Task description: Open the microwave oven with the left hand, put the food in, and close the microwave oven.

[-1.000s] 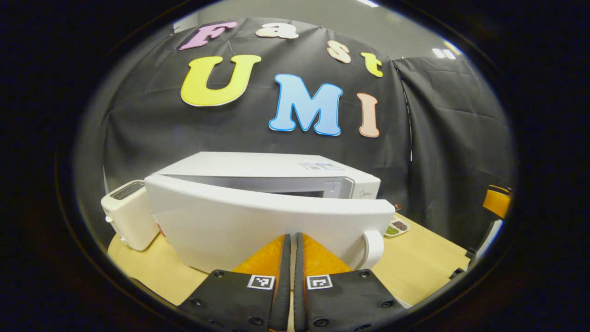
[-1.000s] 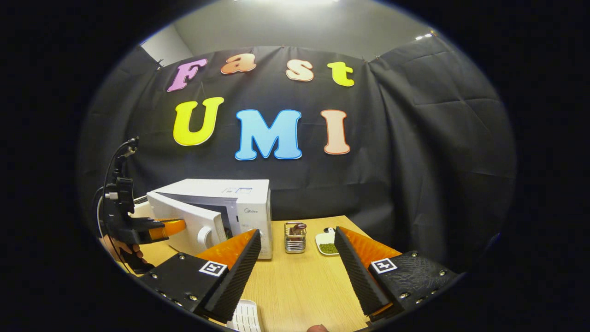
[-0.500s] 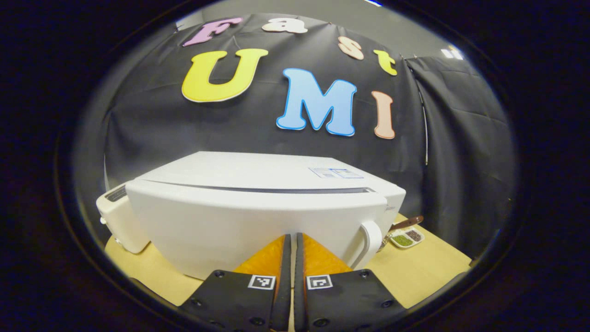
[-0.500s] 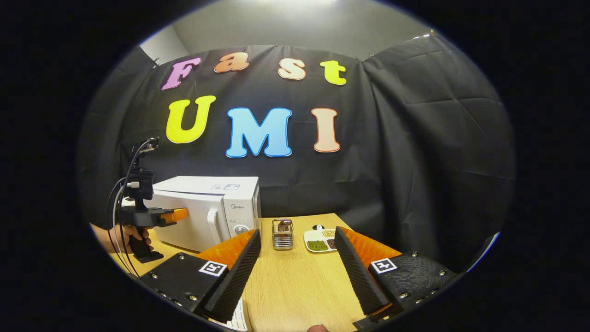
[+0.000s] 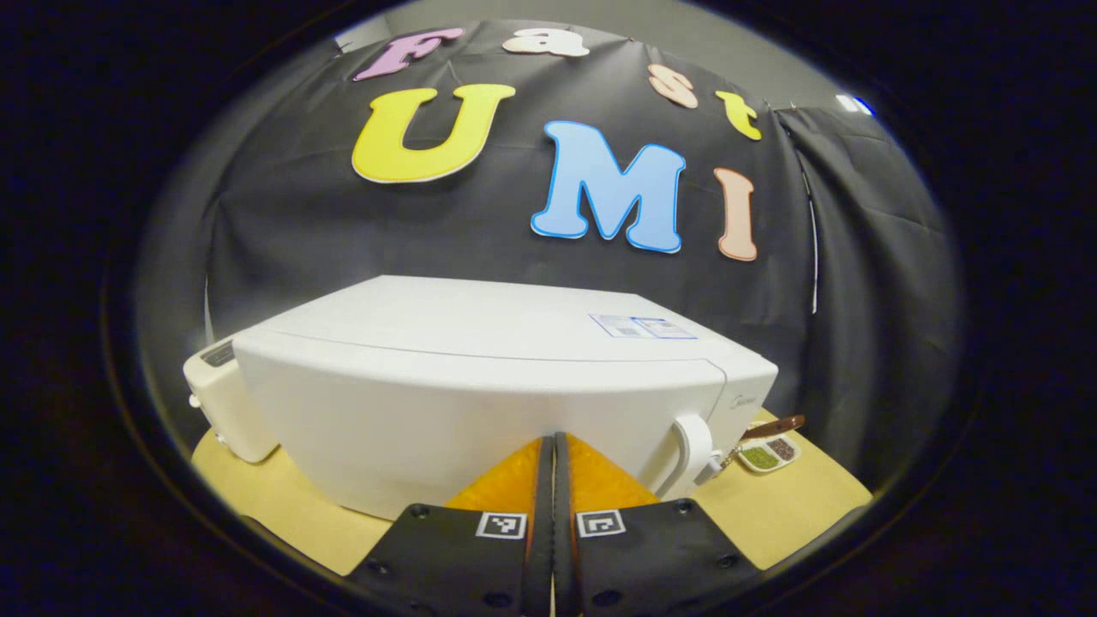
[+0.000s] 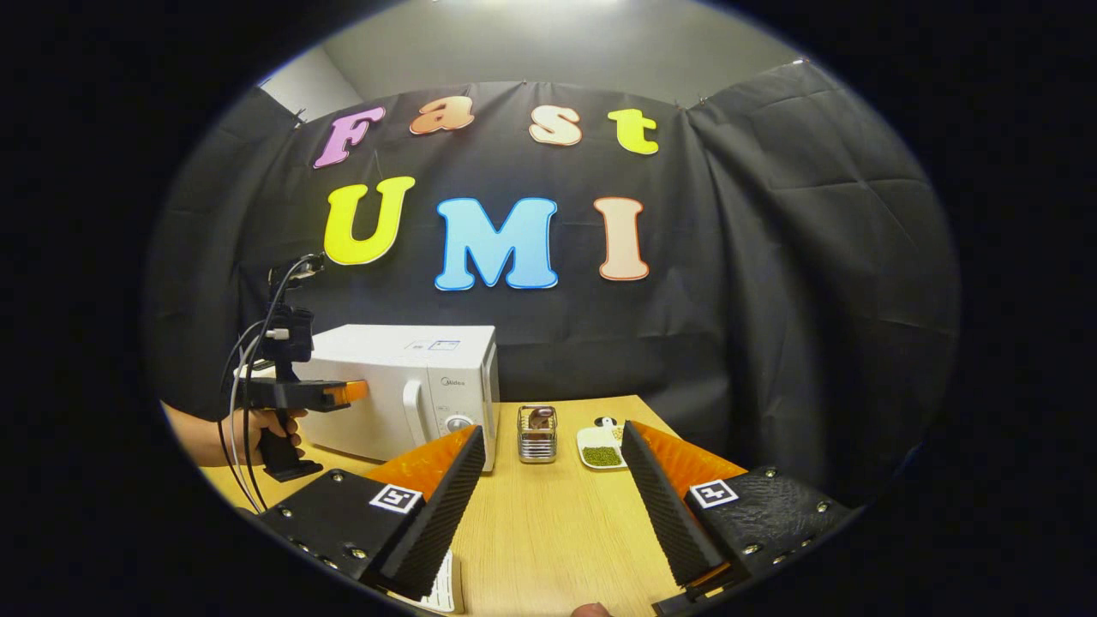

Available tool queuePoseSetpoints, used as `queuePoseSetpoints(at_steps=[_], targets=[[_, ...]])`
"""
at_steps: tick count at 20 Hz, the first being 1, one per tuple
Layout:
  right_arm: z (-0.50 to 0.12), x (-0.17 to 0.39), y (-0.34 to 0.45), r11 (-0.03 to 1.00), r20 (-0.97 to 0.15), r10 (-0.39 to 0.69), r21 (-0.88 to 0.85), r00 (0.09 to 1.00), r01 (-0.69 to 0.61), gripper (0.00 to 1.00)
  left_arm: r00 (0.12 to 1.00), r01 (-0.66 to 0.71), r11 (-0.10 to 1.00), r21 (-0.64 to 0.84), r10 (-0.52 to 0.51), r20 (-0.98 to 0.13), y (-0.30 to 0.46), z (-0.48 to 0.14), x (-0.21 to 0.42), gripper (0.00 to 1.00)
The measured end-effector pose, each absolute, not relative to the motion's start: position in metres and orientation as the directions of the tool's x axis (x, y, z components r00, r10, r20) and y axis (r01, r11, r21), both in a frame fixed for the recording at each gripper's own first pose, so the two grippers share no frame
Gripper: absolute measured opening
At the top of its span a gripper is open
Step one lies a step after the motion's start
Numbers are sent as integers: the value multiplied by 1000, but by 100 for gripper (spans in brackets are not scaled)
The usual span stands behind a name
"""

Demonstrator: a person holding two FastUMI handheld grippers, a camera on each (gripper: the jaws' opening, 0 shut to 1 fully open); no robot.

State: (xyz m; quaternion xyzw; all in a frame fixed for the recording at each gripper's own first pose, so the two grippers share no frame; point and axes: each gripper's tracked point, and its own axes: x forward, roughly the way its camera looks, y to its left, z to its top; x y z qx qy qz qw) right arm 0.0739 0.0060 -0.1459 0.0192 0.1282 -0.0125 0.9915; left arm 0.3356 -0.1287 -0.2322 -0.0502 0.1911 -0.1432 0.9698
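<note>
The white microwave (image 5: 480,377) stands on the wooden table with its door flush against the body and its handle (image 5: 692,441) at the door's right side. My left gripper (image 5: 554,441) is shut with nothing between its fingers, its tips against the lower front of the door. In the right gripper view the microwave (image 6: 411,390) sits at the left, and a hand (image 6: 266,424) holds the left gripper (image 6: 343,392) against the door. My right gripper (image 6: 553,431) hangs open above the table, to the right of the microwave, holding nothing.
A white toaster-like box (image 5: 227,403) stands left of the microwave. A small metal holder (image 6: 537,434) and a white dish of beans (image 6: 602,447) sit behind the right gripper. A white ribbed object (image 6: 446,591) lies at the table's near edge.
The microwave door has swung from ajar to fully closed, with the shut left gripper moving forward against it. The right gripper stayed open in about the same place.
</note>
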Motion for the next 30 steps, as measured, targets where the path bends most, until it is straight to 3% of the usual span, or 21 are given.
queuePoseSetpoints(at_steps=[5, 6, 7, 14, 25, 30], targets=[[-135, 71, 7, 997, -231, 53, 64, 972, -39, 97, 924, 231, 962, -145, -263, -276, -112, -181, 283, 11], [-134, 70, 5, 996, -226, 68, 65, 972, -55, 98, 933, 222, 964, -144, -252, -256, -109, -169, 264, 4], [-132, 69, 6, 995, -218, 89, 67, 972, -76, 98, 941, 211, 967, -141, -240, -238, -106, -158, 249, 11], [-123, 54, 3, 976, -188, 212, 96, 959, -197, 98, 987, 97, 994, -57, -103, -121, -74, -77, 140, 11], [-80, 26, 16, 974, -98, 223, 69, 970, -217, 98, 997, 46, 998, -33, -48, -52, -37, -34, 34, 11], [-73, 9, 30, 981, -98, 188, 73, 977, -182, 98, 995, 86, 996, -24, -87, -44, -17, -28, 6, 12]])
